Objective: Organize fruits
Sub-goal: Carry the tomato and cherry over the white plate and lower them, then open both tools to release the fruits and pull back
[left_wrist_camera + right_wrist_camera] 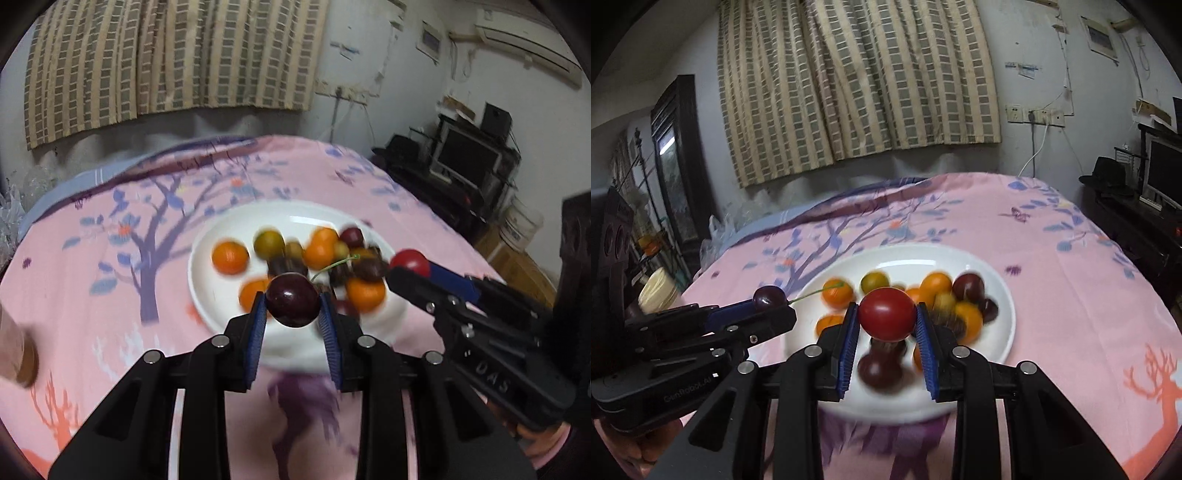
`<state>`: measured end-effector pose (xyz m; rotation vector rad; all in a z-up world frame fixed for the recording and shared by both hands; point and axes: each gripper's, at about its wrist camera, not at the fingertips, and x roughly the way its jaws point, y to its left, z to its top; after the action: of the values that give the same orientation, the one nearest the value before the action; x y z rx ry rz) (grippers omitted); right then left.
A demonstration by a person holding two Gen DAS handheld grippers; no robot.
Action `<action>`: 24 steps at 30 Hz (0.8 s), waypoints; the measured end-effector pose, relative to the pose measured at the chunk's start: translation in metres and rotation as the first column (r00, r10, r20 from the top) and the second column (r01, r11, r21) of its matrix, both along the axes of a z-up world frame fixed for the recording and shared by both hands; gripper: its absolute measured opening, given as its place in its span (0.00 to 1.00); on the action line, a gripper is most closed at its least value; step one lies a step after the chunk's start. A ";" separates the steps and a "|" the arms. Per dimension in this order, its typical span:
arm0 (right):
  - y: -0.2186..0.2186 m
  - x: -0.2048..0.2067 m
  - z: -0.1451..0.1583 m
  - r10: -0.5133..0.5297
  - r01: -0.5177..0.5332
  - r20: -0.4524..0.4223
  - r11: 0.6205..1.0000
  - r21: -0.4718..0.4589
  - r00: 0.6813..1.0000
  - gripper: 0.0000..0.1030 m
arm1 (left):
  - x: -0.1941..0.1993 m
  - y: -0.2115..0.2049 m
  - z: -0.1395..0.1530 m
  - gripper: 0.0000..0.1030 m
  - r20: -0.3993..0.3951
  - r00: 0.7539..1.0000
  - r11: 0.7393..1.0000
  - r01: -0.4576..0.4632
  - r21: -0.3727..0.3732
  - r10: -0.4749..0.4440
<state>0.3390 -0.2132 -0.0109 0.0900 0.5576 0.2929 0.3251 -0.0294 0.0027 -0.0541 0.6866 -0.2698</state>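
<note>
My left gripper (293,306) is shut on a dark cherry (293,300) with a green stem, held above the near rim of a white plate (207,291). The right gripper (887,320) is shut on a red cherry tomato (887,314) over the same white plate (1003,332). Each gripper shows in the other's view: the right gripper (408,264) with its red tomato (409,260) at the plate's right side, the left gripper (768,301) with the cherry (769,296) at the plate's left. On the plate lie several small orange, yellow-green and dark fruits (229,257), blurred.
The plate rests on a pink cloth with a tree print (122,236) that covers a round table. A cream lid or bowl (657,291) stands at the table's left edge. Dark furniture with a monitor (465,155) stands to the right, and curtains (857,85) hang behind.
</note>
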 end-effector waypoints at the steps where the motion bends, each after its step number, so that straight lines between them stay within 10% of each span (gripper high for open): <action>1: 0.000 0.014 0.000 -0.015 0.015 -0.007 1.000 0.004 1.000 0.30 | 0.015 0.000 0.003 0.28 0.009 1.000 1.000 -0.018 -0.003 0.018; 9: 0.000 0.102 -0.022 -0.074 0.075 -0.124 0.997 0.000 0.989 0.30 | 0.109 -0.008 -0.020 0.28 -0.052 0.993 0.994 -0.109 0.034 0.110; 21: 0.005 0.105 -0.030 -0.073 0.065 -0.172 0.997 -0.049 0.982 0.40 | 0.127 -0.010 -0.037 0.29 -0.105 0.985 0.988 -0.132 0.077 0.140; 24: -0.001 0.091 -0.018 -0.086 0.081 -0.136 0.996 -0.043 0.987 0.50 | 0.119 -0.009 -0.026 0.60 -0.073 0.977 0.974 -0.190 0.122 0.200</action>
<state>0.4303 -0.2141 -0.0286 0.0980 0.6945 0.1952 0.4436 -0.0381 -0.0233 -0.0235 0.7748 -0.0388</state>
